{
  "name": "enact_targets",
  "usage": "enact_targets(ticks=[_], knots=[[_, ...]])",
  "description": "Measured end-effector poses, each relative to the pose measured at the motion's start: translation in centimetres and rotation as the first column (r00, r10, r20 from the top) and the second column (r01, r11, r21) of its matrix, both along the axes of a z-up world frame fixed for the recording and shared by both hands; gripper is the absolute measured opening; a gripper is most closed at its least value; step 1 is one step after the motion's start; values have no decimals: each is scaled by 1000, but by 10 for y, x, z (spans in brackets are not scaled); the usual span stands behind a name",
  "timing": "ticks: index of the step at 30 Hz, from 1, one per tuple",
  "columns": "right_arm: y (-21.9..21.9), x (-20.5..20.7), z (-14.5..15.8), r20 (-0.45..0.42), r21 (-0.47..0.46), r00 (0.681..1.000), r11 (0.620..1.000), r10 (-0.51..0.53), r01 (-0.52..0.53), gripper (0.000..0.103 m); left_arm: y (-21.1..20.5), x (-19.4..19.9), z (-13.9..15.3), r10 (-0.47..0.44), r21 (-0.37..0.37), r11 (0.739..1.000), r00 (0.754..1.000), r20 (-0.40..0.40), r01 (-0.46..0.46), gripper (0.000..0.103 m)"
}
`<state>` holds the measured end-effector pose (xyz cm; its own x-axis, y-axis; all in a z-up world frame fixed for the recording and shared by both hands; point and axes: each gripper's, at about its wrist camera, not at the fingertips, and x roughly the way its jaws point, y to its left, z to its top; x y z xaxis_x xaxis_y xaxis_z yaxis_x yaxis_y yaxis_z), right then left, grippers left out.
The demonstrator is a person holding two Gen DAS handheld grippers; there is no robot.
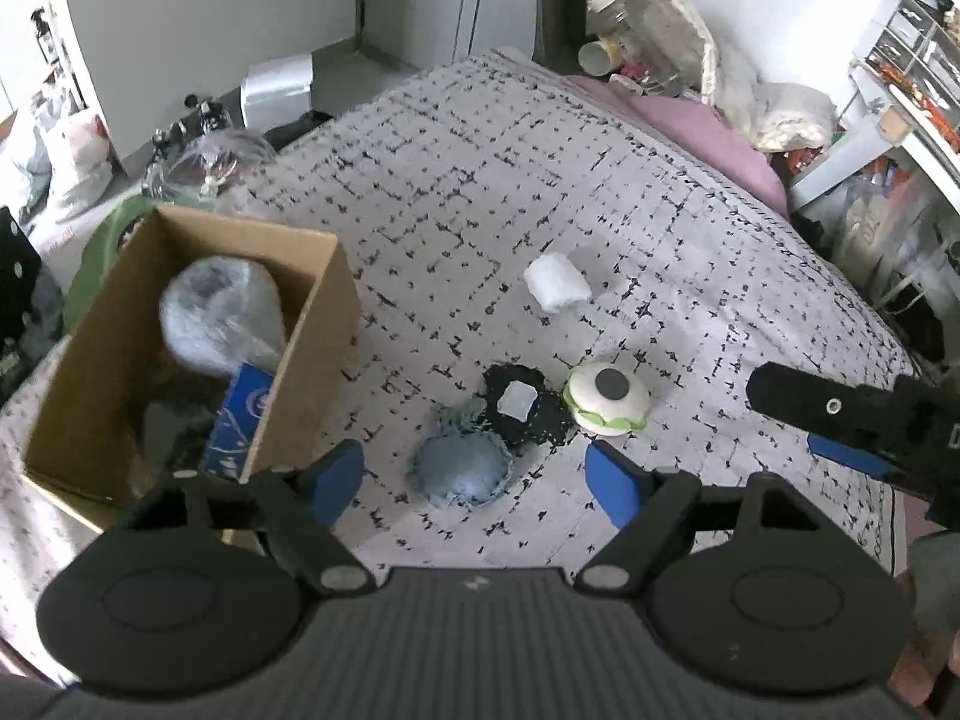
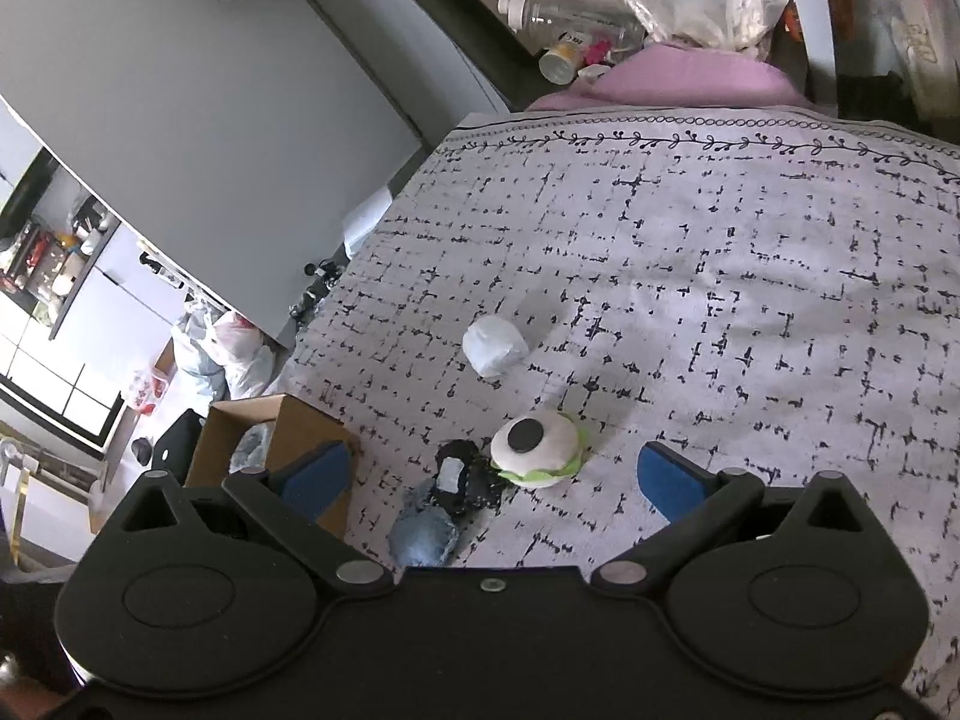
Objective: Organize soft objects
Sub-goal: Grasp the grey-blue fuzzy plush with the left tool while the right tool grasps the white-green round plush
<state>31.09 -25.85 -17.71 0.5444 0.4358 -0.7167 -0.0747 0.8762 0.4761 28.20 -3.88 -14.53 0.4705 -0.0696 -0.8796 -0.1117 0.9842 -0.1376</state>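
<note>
Well, both grippers, left gripper (image 1: 477,483) and right gripper (image 2: 492,480), gape empty (nothing held) above the blue pouch (image 1: 459,471).

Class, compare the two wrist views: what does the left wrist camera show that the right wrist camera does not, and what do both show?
Left wrist only: the cardboard box's inside, holding a grey fluffy bundle and blue packet; the right gripper.
Right wrist only: a clear bottle.
Both: the blue pouf, black pouf, white burger cushion, white roll.

Patterned bed (image 1: 600,168) — cardboard box (image 1: 300,324), four soft toys (image 1: 607,399)
</note>
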Motion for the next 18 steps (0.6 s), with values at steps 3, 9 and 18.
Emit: enact_targets(ticks=[3, 9, 18], knots=[[1, 6, -14, -30, 7, 1000, 1000, 6, -6, 101, -1, 6, -17, 18, -6, 1000, 1000, -18, -18, 79], [3, 18, -39, -81, 25, 997, 1000, 15, -13, 92, 6, 16, -47, 74, -7, 997, 996, -45, -75, 65], [3, 43, -68, -149, 70, 989, 998, 8, 2, 85, 5, 31, -86, 102, -7, 995, 990, -92, -104, 55]])
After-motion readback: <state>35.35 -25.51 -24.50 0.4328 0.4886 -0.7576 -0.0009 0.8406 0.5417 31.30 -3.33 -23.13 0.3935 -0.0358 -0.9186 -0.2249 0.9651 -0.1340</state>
